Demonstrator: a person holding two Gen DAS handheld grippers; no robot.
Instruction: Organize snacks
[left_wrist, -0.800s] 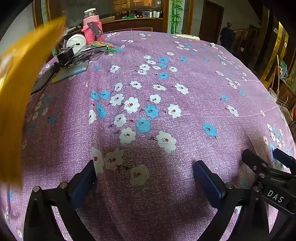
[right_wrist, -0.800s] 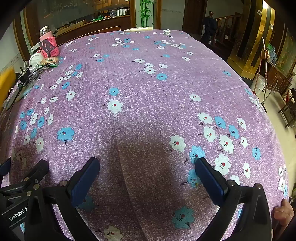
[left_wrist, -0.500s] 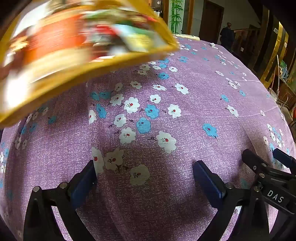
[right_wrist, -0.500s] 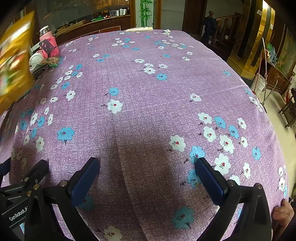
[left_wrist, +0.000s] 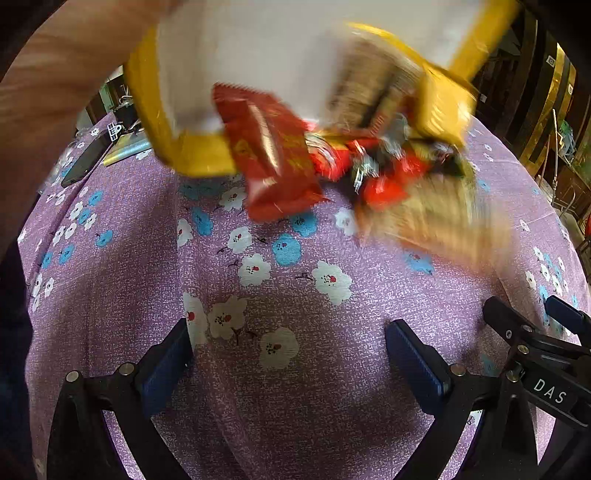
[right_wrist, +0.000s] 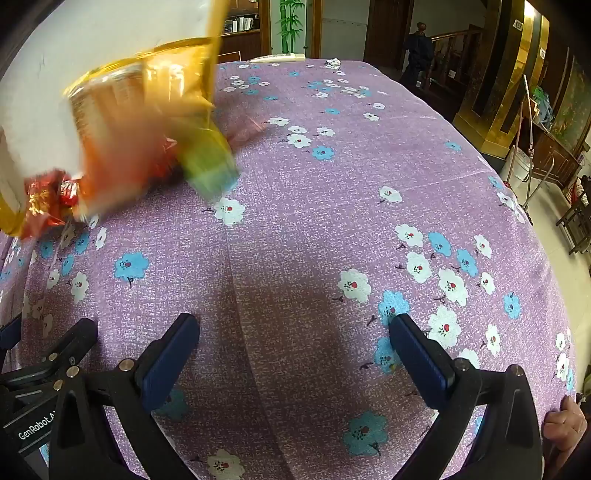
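A yellow box with a white inside (left_wrist: 258, 59) is tipped over the purple flowered tablecloth (left_wrist: 295, 369). Snacks spill out of it, blurred by motion: a red packet (left_wrist: 273, 158), small red wrapped sweets (left_wrist: 384, 184) and a tan packet (left_wrist: 424, 218). The box (right_wrist: 140, 85) and falling snacks (right_wrist: 122, 170) also show at the upper left of the right wrist view, with a green packet (right_wrist: 210, 170). My left gripper (left_wrist: 288, 362) is open and empty near the table's front. My right gripper (right_wrist: 295, 350) is open and empty too.
A bare arm (left_wrist: 48, 110) holds the box from the upper left. A phone and flat items (left_wrist: 96, 151) lie at the table's far left. A hand (right_wrist: 565, 424) rests at the table's right front edge. Furniture and a railing stand beyond the table.
The yellow box swung in from the left, came over the table and tipped. Snacks now pour out of it. Neither gripper has moved.
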